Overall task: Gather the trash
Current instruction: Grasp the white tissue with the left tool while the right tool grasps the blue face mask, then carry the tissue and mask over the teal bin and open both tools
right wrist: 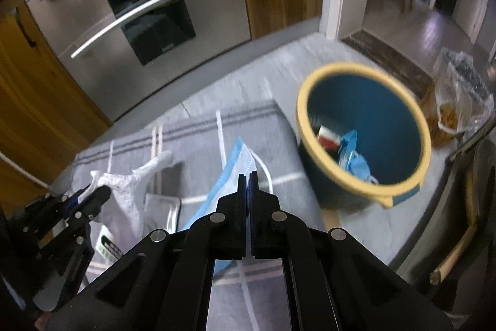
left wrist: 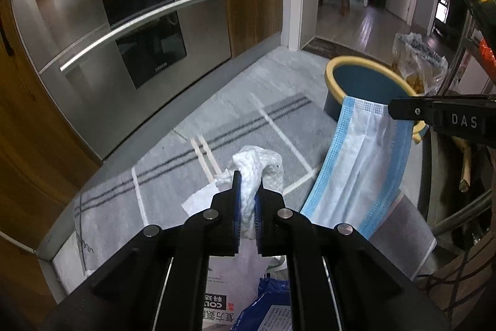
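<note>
From the left wrist, the left gripper (left wrist: 248,176) pinched a crumpled paper towel (left wrist: 260,166), left of the bin (left wrist: 356,76); the face mask (left wrist: 356,163) hung lengthwise downward beside it. From the right wrist, the right gripper (right wrist: 248,176) was clamped, apparently on the mask's edge, left of the bin.

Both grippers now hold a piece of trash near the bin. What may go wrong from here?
The face mask hangs long from the right gripper, pinched only at one edge, so it may catch on the bin rim or slip. The paper towel in the left gripper trails loose and may tear.
</note>
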{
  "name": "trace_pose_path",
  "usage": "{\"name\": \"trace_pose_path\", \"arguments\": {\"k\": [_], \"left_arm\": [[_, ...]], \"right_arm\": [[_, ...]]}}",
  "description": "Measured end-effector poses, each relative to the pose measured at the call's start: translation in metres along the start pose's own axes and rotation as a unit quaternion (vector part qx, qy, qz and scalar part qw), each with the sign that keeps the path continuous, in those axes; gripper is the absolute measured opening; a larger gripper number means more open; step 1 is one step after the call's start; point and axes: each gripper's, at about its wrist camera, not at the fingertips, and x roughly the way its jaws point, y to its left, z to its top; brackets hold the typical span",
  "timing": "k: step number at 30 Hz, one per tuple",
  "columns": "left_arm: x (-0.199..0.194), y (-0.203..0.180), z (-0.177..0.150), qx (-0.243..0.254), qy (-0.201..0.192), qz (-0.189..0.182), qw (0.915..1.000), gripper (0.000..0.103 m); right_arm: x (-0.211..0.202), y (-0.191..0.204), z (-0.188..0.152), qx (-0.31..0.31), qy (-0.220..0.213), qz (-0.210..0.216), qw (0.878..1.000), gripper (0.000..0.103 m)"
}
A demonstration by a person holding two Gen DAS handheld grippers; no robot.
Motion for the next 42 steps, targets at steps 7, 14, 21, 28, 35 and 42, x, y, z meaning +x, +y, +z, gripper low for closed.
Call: {"name": "trace_pose_path", "arguments": {"k": [7, 14, 21, 28, 35, 42], "left_arm": [[-0.020, -0.002, 0.014, -0.002, -0.036, -0.006, 0.9993, 0.007], [-0.041, -0.001, 0.026, -0.008, -0.071, -0.016, 0.9973, 0.007], [-0.050, -0.008, 0.034, -0.006, -0.086, -0.030, 0.9958, 0.007], [-0.058, -0.014, 0.045, -0.002, -0.097, -0.039, 0.9945, 0.007], [-0.068, -0.023, 0.071, -0.002, -0.110, -0.066, 0.9917, 0.007], [-0.059, -0.057, 0.113, 0.015, -0.124, -0.083, 0.9886, 0.007]], "right_arm": [[-0.033, 0.002, 0.016, -0.019, -0.059, -0.002, 0.998, 0.002], [-0.059, -0.009, 0.030, -0.014, -0.106, 0.002, 0.994, 0.002], [-0.077, -0.029, 0.045, 0.007, -0.138, -0.005, 0.990, 0.002], [-0.089, -0.061, 0.057, 0.041, -0.169, -0.022, 0.984, 0.002], [-0.086, -0.095, 0.071, 0.096, -0.192, -0.029, 0.976, 0.002], [-0.083, -0.129, 0.080, 0.136, -0.214, -0.045, 0.966, 0.002]]}}
